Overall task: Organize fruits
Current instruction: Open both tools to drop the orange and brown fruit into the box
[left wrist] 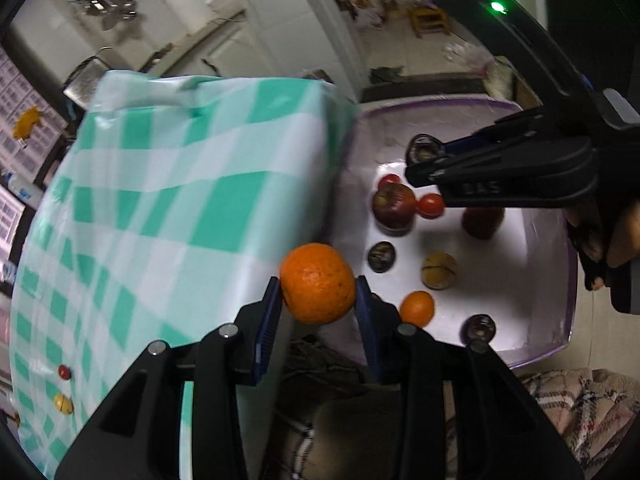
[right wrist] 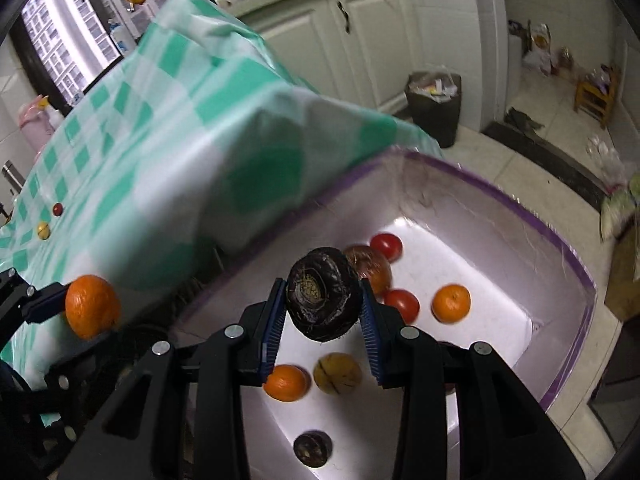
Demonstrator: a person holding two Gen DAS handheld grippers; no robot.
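Left tool (left wrist: 318,286) gripping orange (left wrist: 317,282), beside box rim (left wrist: 440,103)

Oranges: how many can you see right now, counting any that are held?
3. One orange is clamped in the left gripper beside the table edge; two lie in the white bin, one far, one near. The grippers may hide more.

Kitchen interior. White panelled cabinets (right wrist: 360,40) run under a pale countertop along the far wall. Floor of light tiles (right wrist: 516,160), littered in places. A dark waste bin (right wrist: 434,108), lined and full, stands against the cabinets. A small yellow wooden stool (right wrist: 596,98) sits further off. A dark-framed window (right wrist: 60,40) shows daylight and high-rise buildings.
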